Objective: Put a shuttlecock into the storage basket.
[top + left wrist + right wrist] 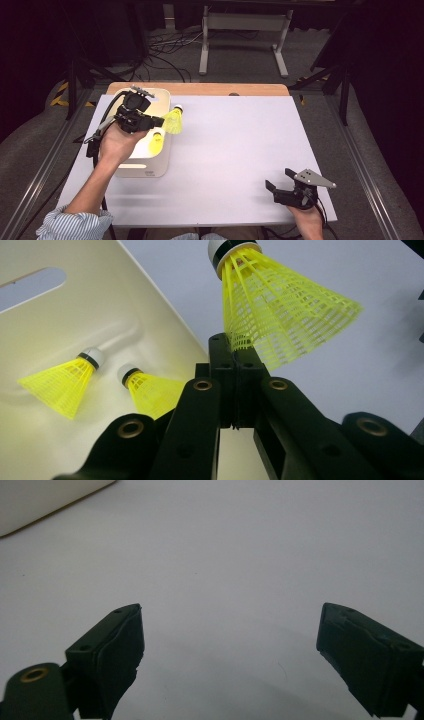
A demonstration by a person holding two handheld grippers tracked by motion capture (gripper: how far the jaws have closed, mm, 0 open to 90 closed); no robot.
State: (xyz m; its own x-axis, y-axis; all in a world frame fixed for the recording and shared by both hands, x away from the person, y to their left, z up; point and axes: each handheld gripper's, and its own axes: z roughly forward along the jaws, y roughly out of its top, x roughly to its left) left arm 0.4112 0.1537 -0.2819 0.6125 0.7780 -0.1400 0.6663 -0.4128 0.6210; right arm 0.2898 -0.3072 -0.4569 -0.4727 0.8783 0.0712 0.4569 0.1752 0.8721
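Shuttlecock (280,310) handling is the concern here: a yellow plastic one with a white cork-like cap and a black band, pinched by the edge of its mesh skirt in the closed left tongs (239,352). In the high view it sits at the upper left of the frame, held at the right rim of the cream tray (159,165), cap pointing up and away. It looks very light, so weight will not load the grip; the risk is the skirt, a thin springy lattice that probably bends and may spring out of the pads if it is squeezed at its flared rim alone. The firmer place to take hold would be nearer the cap, where the ribs gather and the body is stiff, or across the cap itself, though that rounded surface may be slippery. Two more yellow shuttlecocks lie in the tray, one (62,382) at the left of the left gripper view and another (150,390) just beside it, partly behind the tongs. The right tongs (230,645) stand wide open and grip nothing, resting low over the white table (240,145) at the lower right of the high view, well apart from the tray.
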